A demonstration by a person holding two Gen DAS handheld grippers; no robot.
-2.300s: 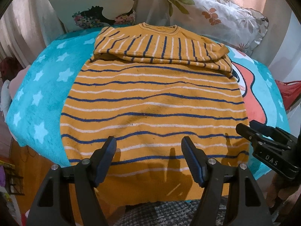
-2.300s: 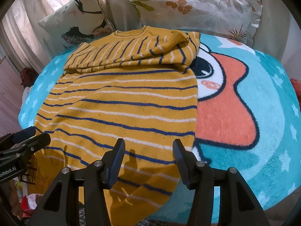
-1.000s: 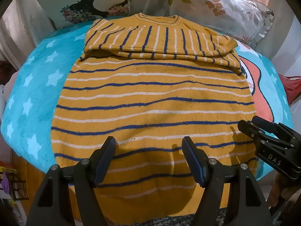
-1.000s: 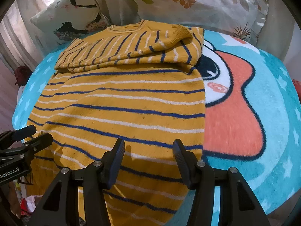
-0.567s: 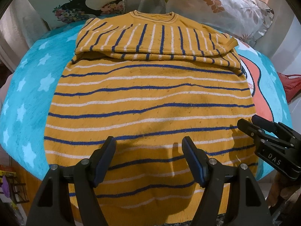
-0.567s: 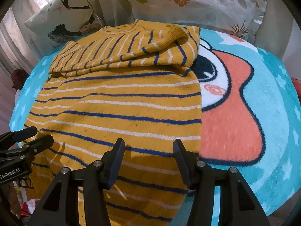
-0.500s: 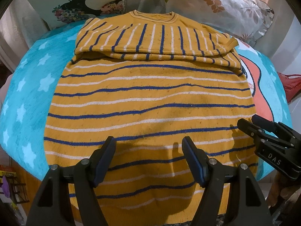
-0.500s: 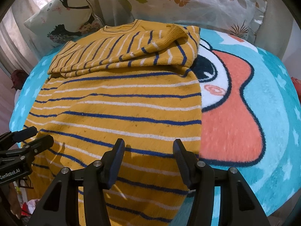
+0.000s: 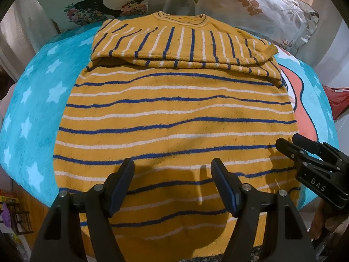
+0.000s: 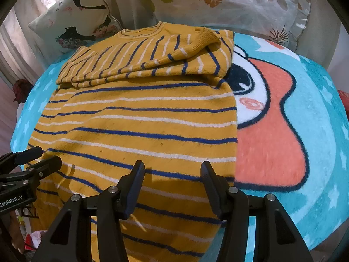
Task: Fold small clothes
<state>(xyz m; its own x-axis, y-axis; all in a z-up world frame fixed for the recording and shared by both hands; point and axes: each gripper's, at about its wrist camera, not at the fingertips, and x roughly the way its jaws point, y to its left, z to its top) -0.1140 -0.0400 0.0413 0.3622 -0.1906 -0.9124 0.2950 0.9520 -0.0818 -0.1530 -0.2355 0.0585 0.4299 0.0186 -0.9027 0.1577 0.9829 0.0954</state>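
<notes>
A yellow sweater (image 9: 174, 118) with blue and white stripes lies flat on a turquoise blanket (image 9: 37, 109), filling the middle of the left wrist view. Its sleeves (image 9: 181, 45) are folded across the chest, forming a band at twelve o'clock just below the collar, and its hem hangs over the near edge of the bed at six o'clock. In the right wrist view the same sweater (image 10: 139, 126) spreads from centre toward nine o'clock, with one ribbed cuff (image 10: 205, 39) bunched at about one o'clock.

The left gripper (image 9: 172, 174) hovers over the lower part of the sweater at six o'clock — its jaws stand apart with nothing between them, only shadow on the cloth. The right gripper (image 10: 172, 174) hangs above the sweater's right-hand edge, also parted and empty — it shows too at four o'clock in the left view (image 9: 290, 144).

The blanket carries white stars and a cartoon figure (image 10: 268, 135) in coral, toward three o'clock. Two printed pillows (image 10: 229, 4) lean at the head of the bed.
</notes>
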